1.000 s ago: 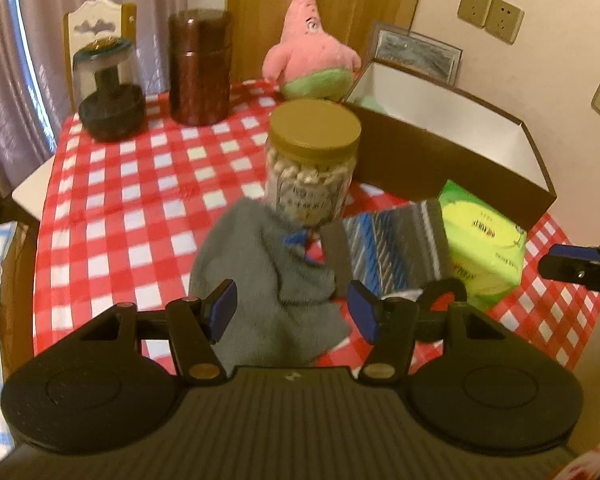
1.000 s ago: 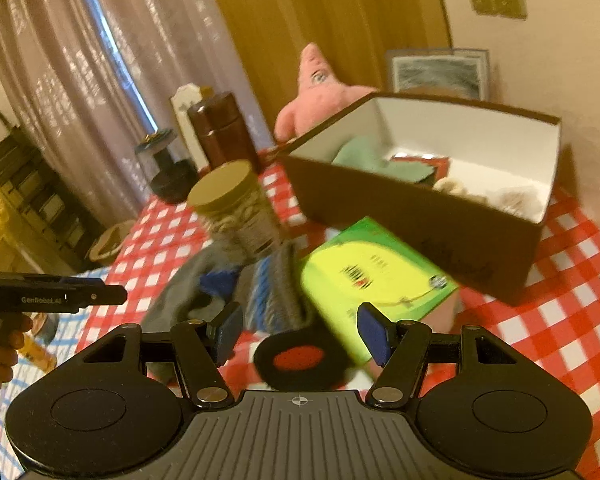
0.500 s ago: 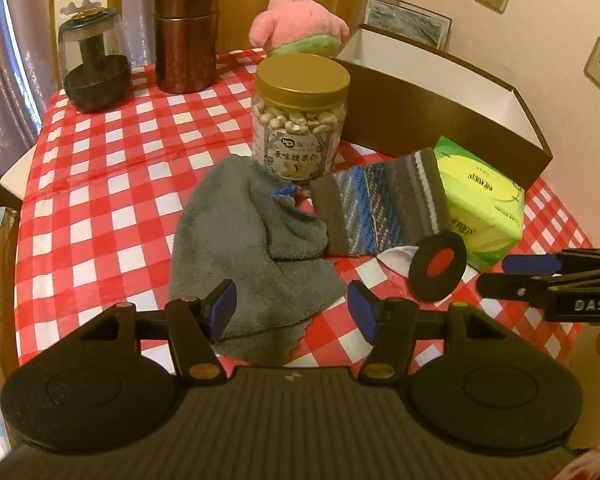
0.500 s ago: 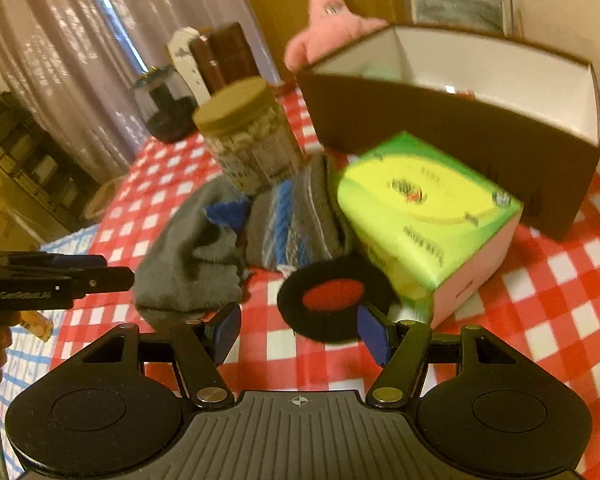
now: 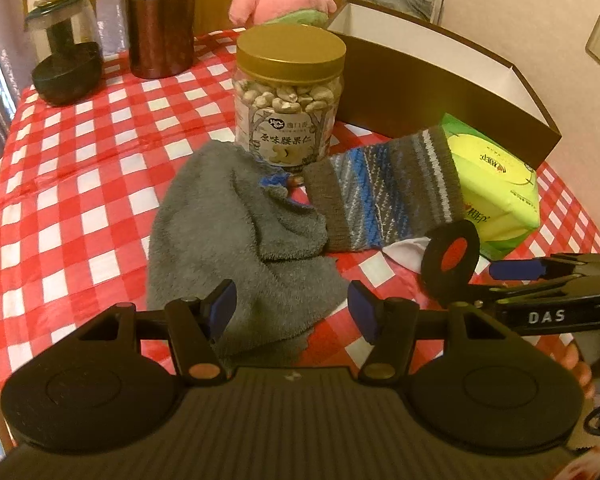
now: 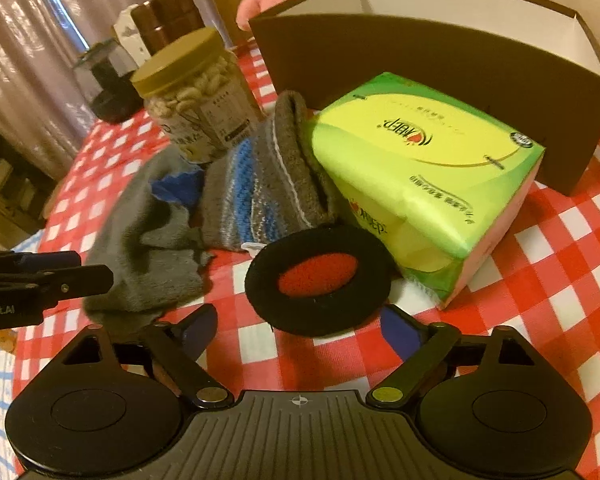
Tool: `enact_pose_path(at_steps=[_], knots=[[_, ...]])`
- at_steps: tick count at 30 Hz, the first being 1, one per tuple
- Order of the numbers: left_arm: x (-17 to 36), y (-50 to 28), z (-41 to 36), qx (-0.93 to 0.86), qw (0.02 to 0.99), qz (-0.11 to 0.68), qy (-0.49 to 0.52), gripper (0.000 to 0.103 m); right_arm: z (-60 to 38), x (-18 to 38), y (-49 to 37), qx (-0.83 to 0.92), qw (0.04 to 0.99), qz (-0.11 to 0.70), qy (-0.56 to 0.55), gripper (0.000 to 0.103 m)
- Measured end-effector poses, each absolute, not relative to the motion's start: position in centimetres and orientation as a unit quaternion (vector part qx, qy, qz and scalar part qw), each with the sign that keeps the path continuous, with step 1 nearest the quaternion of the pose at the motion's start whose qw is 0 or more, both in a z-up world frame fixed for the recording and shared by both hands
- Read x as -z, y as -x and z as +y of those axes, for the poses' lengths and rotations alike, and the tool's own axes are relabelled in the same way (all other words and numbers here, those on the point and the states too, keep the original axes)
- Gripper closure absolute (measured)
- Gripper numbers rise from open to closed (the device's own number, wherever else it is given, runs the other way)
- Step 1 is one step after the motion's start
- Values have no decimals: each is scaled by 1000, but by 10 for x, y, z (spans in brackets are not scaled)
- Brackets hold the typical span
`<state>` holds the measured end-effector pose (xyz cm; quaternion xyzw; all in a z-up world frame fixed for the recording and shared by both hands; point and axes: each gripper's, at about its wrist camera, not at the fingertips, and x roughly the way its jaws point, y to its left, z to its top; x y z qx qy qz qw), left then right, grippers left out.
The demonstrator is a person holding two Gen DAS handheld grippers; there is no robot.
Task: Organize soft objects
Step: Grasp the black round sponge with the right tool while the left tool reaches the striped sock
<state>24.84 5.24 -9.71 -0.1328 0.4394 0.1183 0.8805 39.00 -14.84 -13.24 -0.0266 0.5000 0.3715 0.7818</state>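
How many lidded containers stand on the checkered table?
3: cashew jar beside the grey towel, brown canister at the far edge, glass-domed jar far left. Others may be hidden.

The gray towel looks soft and fuzzy, and the striped sock is knitted wool. The nut jar is clear shiny plastic with a smooth gold lid. The tissue pack has a glossy wrap, and the tablecloth looks smooth and shiny.

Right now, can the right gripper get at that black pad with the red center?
Probably yes. The right gripper is open, its fingers either side of the black pad, with nothing between. The tissue pack sits close on the right and the striped sock just behind, so room is tight.
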Motion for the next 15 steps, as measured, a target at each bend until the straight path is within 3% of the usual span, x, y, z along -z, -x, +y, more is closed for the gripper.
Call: enact_pose_path(at_steps=[15], knots=[[116,-271,63,-88,878,455,118,44,-136,147,-392,-325,818,472,38,14]])
